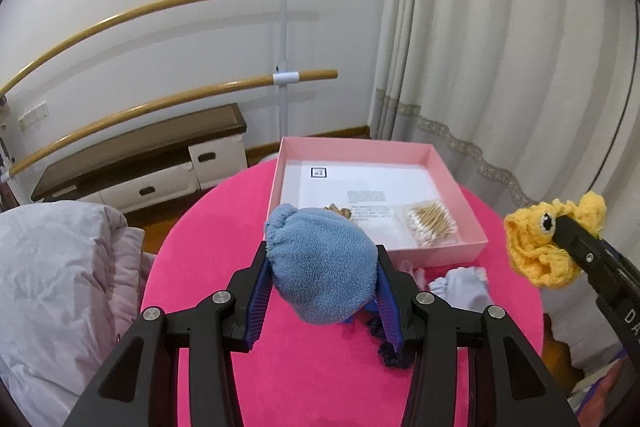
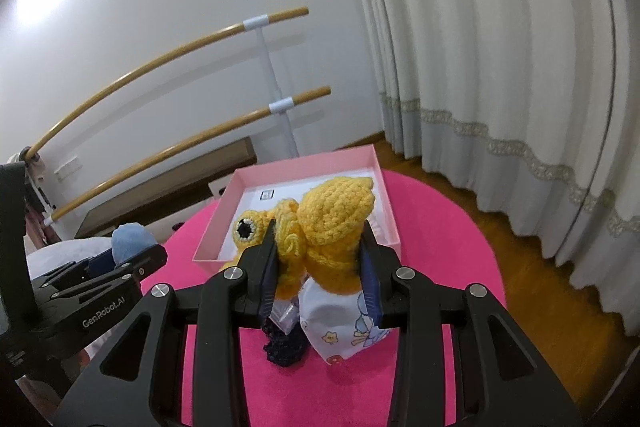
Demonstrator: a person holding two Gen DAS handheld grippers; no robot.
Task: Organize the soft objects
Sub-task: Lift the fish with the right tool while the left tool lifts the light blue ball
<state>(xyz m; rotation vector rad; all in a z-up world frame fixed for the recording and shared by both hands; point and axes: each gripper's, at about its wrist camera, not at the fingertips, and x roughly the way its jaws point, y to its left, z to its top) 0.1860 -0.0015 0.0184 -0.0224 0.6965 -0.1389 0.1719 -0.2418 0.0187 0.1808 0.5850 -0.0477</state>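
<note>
**Two tools, two soft things lifted over a pink worktop**

Two tools in view. Left tool (image 1: pixel 322 263): pinching one blue fleece pouch (image 1: pixel 320 259) between its ribbed blue pads, above the round pink worktop (image 1: pixel 208 227). Right tool (image 2: pixel 320 259): pinching one yellow crochet toy (image 2: pixel 332 223) with one black-and-white eye toward the left side, held in front of the box.

One pink box (image 1: pixel 444 167), open, at the far edge of the worktop. Inside: one white sheet (image 1: pixel 360 183) with a small square printed code and some lines of text, too small to read; one bundle of cotton swabs (image 1: pixel 430 223) with wooden sticks in the near right corner; one small brown thing, mostly hidden behind the pouch.

On the worktop, between tools and box: one white cloth piece with cartoon prints (image 2: pixel 344 327), one dark navy knitted piece (image 2: pixel 286 345), one small clear bag (image 2: pixel 286 319) just beside them.

Readable writing: "GenRobot.AI" on the side of the left tool, seen from the right wrist view. On the right tool, only the letters "DA" visible at the picture's edge.

Behind: two wooden bars (image 1: pixel 160 7) on one white stand, one low cabinet (image 1: pixel 160 163), white curtains (image 1: pixel 500 47), one crumpled blanket (image 1: pixel 60 267) at the left.
</note>
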